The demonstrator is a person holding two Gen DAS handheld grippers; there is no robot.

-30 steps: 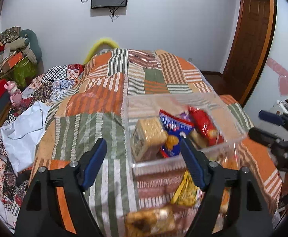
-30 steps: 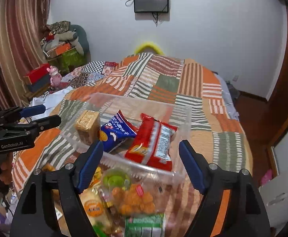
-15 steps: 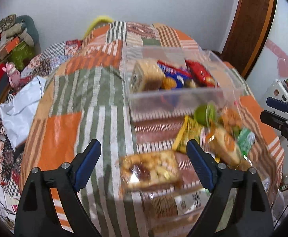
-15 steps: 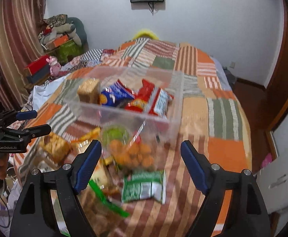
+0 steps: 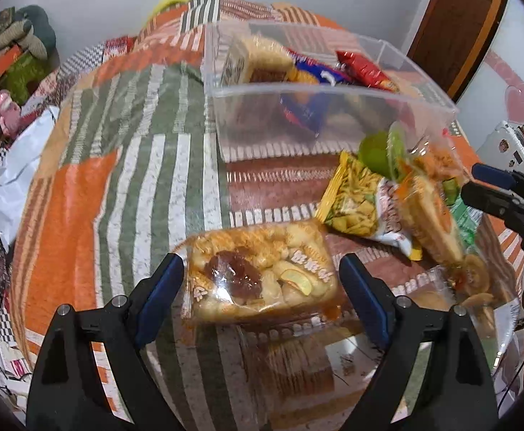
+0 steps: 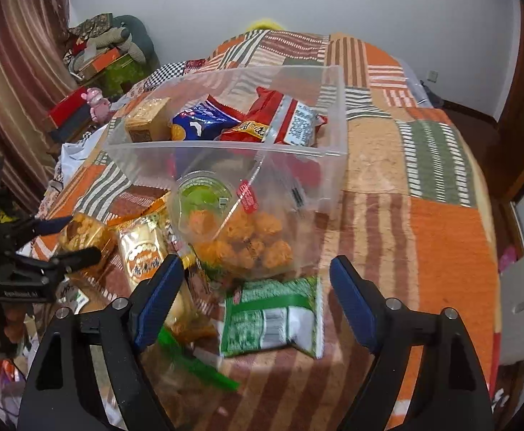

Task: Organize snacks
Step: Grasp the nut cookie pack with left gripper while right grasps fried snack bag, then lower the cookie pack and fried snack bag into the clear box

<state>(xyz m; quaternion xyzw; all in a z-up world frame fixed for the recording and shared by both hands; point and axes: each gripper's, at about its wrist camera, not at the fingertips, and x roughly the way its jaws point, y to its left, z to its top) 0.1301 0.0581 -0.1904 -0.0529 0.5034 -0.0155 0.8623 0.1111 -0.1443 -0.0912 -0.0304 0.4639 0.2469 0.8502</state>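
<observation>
A clear plastic bin [image 5: 333, 93] [image 6: 226, 151] on the patchwork bed holds a biscuit pack [image 6: 147, 120], a blue bag [image 6: 204, 122] and a red bag [image 6: 279, 118]. Loose snacks lie in front of it. My left gripper [image 5: 262, 287] is open, its fingers on either side of a clear pack of mixed biscuits with jam [image 5: 262, 280]. My right gripper [image 6: 254, 291] is open over a green packet [image 6: 272, 316], just short of a clear bag of orange balls [image 6: 247, 237] and a green cup [image 6: 204, 194].
A yellow-green snack bag [image 5: 351, 197] and an orange-labelled pack [image 5: 427, 215] [image 6: 143, 251] lie between the grippers. The bed edge drops off at the right [image 6: 491, 251]. Boxes and soft toys [image 6: 100, 61] sit by the curtain at the left.
Both grippers have pulled back from the bin and dropped lower toward the loose snacks. The left one now straddles the jam biscuit pack; the right one is over the green packet.
</observation>
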